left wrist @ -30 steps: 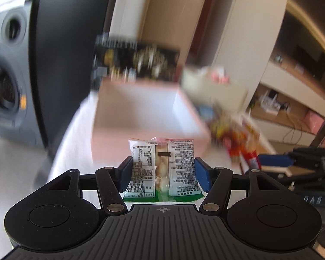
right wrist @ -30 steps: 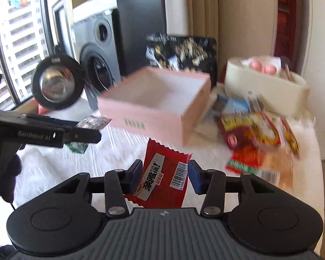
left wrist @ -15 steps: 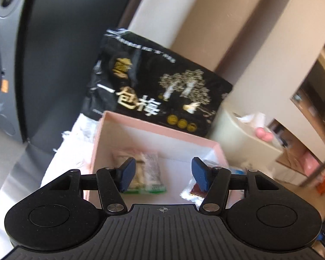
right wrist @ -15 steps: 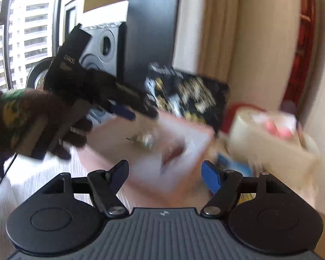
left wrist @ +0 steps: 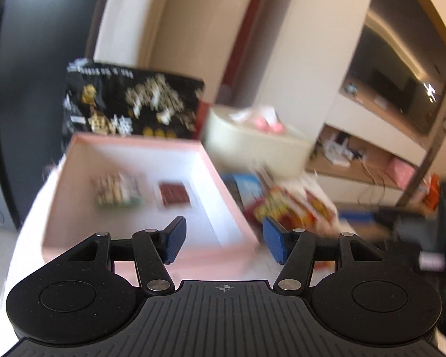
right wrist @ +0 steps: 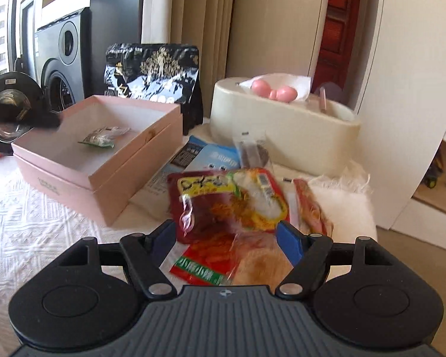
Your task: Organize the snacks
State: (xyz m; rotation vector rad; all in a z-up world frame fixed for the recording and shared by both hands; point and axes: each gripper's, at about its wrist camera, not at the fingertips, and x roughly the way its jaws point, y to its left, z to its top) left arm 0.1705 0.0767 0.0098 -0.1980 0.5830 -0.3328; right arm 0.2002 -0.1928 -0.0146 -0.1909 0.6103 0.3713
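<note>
Two packets lying in pink box [left wrist: 211,160]; left claw [left wrist: 223,239] open, empty. Right claw [right wrist: 227,244] open, empty, over red snack packet [right wrist: 229,199] on surface; next: descent, closure on packet.

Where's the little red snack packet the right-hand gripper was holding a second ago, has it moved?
Yes. The red packet now lies inside the pink box, beside the green-edged packet; the right gripper is open.
</note>
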